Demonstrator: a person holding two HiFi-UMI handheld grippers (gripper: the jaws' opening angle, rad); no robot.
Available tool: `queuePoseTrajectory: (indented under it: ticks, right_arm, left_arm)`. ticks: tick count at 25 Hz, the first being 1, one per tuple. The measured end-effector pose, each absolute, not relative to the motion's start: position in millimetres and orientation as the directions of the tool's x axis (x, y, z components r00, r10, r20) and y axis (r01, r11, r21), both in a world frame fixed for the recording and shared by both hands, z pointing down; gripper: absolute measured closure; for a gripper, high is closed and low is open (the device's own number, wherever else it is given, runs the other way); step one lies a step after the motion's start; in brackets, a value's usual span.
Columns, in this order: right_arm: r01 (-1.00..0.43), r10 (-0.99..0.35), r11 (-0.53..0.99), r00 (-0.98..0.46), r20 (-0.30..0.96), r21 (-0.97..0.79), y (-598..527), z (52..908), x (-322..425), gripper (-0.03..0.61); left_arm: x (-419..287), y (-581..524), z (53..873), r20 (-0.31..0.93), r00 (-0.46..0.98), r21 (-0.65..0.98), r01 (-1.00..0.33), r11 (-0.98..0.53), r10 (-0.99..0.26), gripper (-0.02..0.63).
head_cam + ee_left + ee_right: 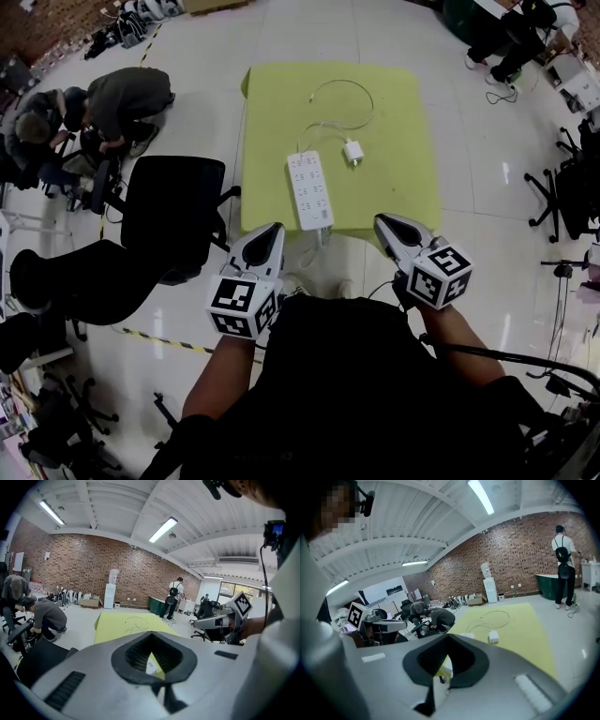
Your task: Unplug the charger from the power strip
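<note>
On the yellow-green worktop (412,122), the white power strip (310,189) is being left lying lengthwise, its near end reaching almost to the near edge. The charger (353,151) is being shown just to the right of the strip's far end, apart from it, with no part of it seated in a socket. Its thin white cable (342,86) is being let loop loosely over the far part of the worktop. From that layout the unplugging is being judged as done, since the charger is being rested beside the strip and not in it. Both grippers are being held clear of the worktop, close to the person's body at the near edge. The left gripper (265,242) is being pointed toward the strip's near end, and the right gripper (392,232) is being carried well to its right. Each pair of tongs is being kept pressed together with nothing between them, which is being read as suiting hands that have nothing left to grasp. A black office chair (173,211) is being left just beside the worktop's left edge.
</note>
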State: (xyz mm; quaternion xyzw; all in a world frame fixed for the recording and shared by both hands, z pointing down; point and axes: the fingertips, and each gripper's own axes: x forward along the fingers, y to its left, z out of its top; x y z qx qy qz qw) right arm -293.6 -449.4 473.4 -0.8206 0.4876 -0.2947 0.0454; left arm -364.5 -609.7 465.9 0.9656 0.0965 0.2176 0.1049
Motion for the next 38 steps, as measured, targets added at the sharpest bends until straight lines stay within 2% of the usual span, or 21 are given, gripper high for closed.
queuePoseTrajectory:
  ticks: [7, 19, 38]
  right_arm:
    - [-0.772, -0.863, -0.469, 0.298, 0.408, -0.429, -432.6, 471.0, -305.8, 0.577]
    - [-0.792, -0.873, -0.441, 0.27, 0.405, -0.423, -413.1, 474.3, -326.7, 0.577]
    - [-0.812, -0.866, -0.441, 0.272, 0.42, -0.382, -422.9, 470.8, -338.8, 0.578]
  left_arm:
    - [-369.4, -573.2, 452.0, 0.377, 0.901, 0.246, 0.125, -0.961, 0.213, 0.609]
    - [-391.4, -565.9, 447.1, 0.383, 0.914, 0.234, 0.044, -0.971, 0.134, 0.609]
    - [-400.7, -571.5, 447.0, 0.378, 0.911, 0.219, 0.084, -0.972, 0.164, 0.609]
